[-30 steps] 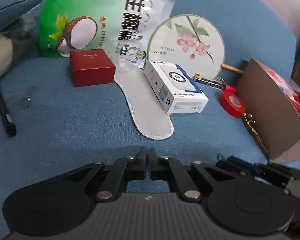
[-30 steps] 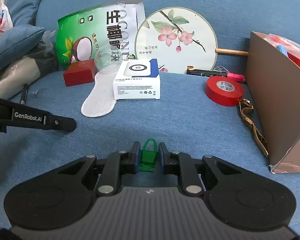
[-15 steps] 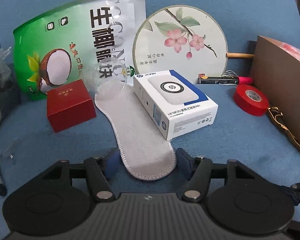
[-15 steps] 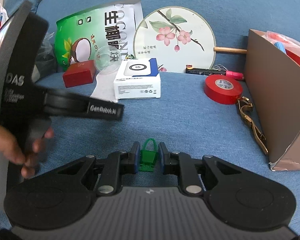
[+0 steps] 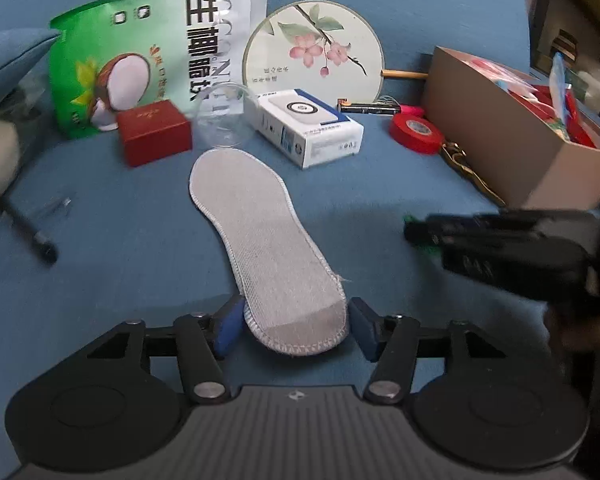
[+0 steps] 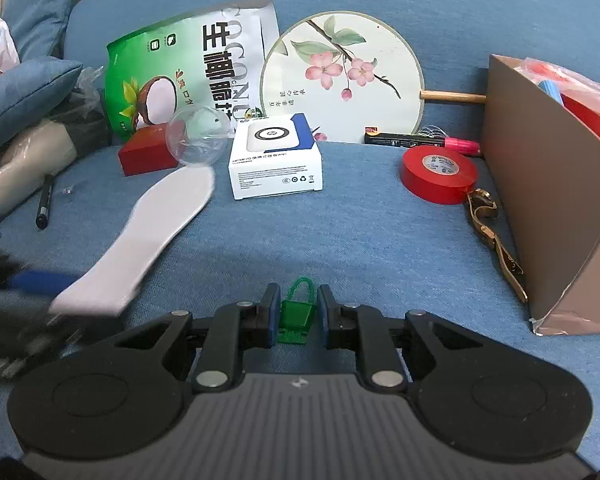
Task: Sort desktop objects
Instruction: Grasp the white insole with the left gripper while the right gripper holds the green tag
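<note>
The left gripper (image 5: 296, 326) has its fingers apart on both sides of the insole's (image 5: 260, 240) heel, probably ready to clamp it. The insole lies mid-cushion. The right gripper (image 6: 299, 316) is clamped on a green clip (image 6: 296, 314), likely meant for the box (image 6: 548, 216) at the right edge.

A home: blue fabric sofa (image 6: 340, 240) with cushions (image 6: 24, 92), household clutter

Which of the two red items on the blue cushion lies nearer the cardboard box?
The red tape roll, lying close beside the cardboard box. The red gift box sits far off, in front of the green coconut bag.
</note>
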{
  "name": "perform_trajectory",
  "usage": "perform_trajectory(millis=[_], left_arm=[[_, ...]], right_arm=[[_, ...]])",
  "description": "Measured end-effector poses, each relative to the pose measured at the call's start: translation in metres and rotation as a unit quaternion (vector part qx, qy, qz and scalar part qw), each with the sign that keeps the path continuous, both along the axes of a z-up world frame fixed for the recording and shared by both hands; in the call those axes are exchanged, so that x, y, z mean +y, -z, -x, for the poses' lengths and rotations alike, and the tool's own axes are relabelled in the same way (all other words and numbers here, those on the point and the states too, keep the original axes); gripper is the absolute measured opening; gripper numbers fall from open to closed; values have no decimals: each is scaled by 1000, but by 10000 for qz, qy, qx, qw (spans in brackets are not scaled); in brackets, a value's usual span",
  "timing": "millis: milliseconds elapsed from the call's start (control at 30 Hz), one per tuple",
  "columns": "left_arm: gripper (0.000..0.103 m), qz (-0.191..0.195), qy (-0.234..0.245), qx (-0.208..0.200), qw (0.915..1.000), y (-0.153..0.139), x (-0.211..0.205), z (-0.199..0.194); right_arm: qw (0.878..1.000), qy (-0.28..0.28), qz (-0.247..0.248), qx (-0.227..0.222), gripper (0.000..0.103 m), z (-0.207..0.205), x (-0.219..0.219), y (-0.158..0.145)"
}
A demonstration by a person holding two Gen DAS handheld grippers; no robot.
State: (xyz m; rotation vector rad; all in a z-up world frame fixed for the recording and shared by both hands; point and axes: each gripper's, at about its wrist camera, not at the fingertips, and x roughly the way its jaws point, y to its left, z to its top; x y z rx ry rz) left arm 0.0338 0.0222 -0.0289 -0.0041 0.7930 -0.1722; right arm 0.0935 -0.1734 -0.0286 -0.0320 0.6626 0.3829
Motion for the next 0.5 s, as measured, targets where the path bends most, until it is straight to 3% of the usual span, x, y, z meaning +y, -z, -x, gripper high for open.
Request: perform_trajectory(millis=[167, 233, 300, 433, 500], left_arm=[[74, -99, -259, -162, 9995, 7, -7, -12], [77, -208, -391, -163, 9989, 8, -10, -23], [81, -290, -415, -181, 9986, 10, -13, -34], [86, -377, -536, -324, 9973, 17, -11, -50], [81, -367, -545, -362, 9972, 17, -10, -54]], right_arm=[[9999, -85, 74, -58, 20, 3, 3, 1], [9999, -104, 31, -52, 27, 4, 1, 1], [9999, -102, 1, -33, 46, 3, 1, 1], [9999, -54, 139, -51, 45, 4, 1, 1], [9999, -64, 120, -37, 45, 4, 0, 2]])
